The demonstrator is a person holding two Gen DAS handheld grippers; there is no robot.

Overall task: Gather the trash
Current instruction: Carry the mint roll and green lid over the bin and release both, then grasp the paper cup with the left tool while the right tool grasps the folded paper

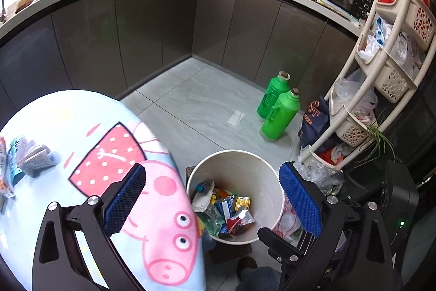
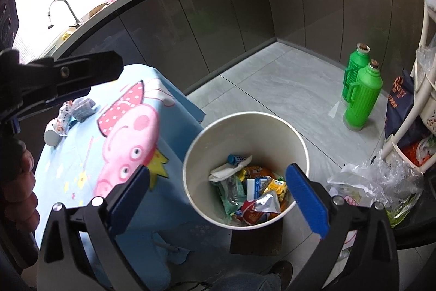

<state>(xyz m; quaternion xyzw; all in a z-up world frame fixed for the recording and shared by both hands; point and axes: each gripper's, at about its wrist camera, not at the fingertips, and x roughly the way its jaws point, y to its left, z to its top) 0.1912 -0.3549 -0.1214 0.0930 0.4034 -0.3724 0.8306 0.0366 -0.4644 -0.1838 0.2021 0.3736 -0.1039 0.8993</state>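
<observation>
Left wrist view: left gripper [image 1: 212, 198] released, empty, above one white bin [image 1: 268, 179] at lower centre, upright, mouth facing up, wrappers [image 1: 229, 212] heaped inside. Two green bottles [image 1: 278, 113] stand upright at centre right.

Right wrist view: right gripper [image 2: 218, 190] released, empty, over the same bin [image 2: 207, 154]; several wrappers [image 2: 72, 111] and one cup [image 2: 51, 137], lying on its side, rest on the cloth-covered surface [image 2: 81, 165] at left.

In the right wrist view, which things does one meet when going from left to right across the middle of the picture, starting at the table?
Wrappers on the table → cartoon pig tablecloth → white trash bin with wrappers inside → two green bottles on the floor → dark blue bag → white basket rack at the right edge.
</observation>
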